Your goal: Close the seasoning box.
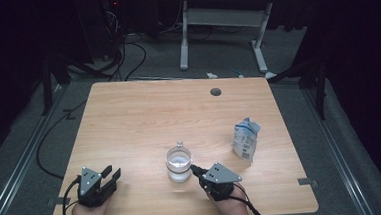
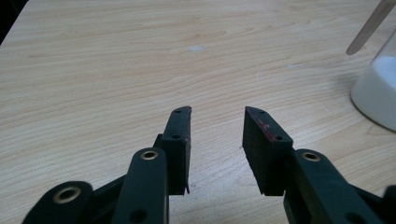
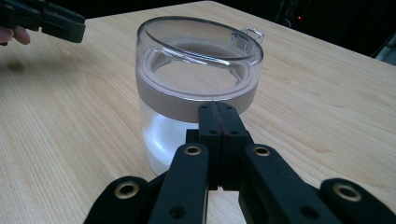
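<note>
Lidded jar [image 1: 179,163] of white powder, right tool [image 1: 196,169] pressed together at its 4 o'clock, left tool [image 1: 113,173] spread: liable to tip if nudged.

Wooden table [image 1: 129,126], white pouch [image 1: 245,140]

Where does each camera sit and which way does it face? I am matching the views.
High view: above the near edge, facing forward-down on the table; both hands show.
Left gripper view: on the left gripper, facing bare tabletop; open jaws.
Right gripper view: on the right gripper, shut, facing the jar.
All share the jar.
</note>
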Motion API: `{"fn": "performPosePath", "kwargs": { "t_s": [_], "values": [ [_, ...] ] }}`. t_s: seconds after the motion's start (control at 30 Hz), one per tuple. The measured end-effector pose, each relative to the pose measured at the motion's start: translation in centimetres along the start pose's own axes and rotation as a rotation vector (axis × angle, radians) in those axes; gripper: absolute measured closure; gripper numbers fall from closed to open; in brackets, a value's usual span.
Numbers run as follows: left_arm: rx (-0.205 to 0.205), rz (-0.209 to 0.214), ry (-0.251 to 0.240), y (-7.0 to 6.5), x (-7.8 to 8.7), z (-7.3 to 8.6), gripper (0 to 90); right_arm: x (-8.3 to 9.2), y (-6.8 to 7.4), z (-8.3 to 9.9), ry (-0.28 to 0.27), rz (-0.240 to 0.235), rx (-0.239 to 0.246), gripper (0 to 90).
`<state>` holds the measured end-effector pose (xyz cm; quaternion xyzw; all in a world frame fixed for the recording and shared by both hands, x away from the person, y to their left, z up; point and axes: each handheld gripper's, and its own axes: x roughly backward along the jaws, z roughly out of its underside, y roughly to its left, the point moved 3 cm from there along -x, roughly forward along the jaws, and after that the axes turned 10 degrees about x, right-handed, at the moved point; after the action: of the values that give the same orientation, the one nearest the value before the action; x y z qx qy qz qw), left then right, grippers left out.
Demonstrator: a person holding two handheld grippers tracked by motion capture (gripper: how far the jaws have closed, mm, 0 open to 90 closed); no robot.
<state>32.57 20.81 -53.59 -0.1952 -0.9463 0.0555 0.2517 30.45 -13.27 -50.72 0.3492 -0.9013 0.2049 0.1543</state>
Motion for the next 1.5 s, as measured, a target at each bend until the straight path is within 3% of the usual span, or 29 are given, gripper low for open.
{"fn": "performPosePath", "kwargs": {
  "t_s": [0.27, 0.43, 0.67, 0.87, 1.03, 1.17, 1.5],
  "values": [
    [-0.001, 0.001, 0.002, 0.0, 0.0, 0.0, 62.8, 0.0, -0.1, 0.0, -0.003, -0.005, -0.003, 90.0],
    [0.000, 0.003, 0.001, -0.1, 0.0, 0.0, 62.8, 0.1, -0.8, 0.5, 0.003, 0.012, -0.024, 83.7],
    [-0.002, 0.007, 0.002, -0.1, 0.0, 0.0, 62.8, 1.1, -3.8, 2.3, 0.034, 0.084, -0.097, 69.7],
    [0.001, 0.012, 0.001, -0.3, -0.1, 0.1, 62.8, 3.6, -6.9, 3.9, 0.025, 0.157, -0.157, 64.9],
    [-0.002, 0.021, -0.001, -0.6, 0.0, 0.1, 62.6, 6.2, -8.4, 5.8, 0.046, 0.213, -0.166, 63.4],
    [-0.009, 0.021, 0.011, -0.7, -0.3, 0.2, 62.4, 7.5, -8.8, 7.2, 0.067, 0.231, -0.172, 62.8],
    [-0.008, 0.021, 0.004, -0.8, -0.4, 0.0, 62.4, 7.1, -8.5, 7.1, 0.067, 0.221, -0.155, 62.5]
  ]
}}
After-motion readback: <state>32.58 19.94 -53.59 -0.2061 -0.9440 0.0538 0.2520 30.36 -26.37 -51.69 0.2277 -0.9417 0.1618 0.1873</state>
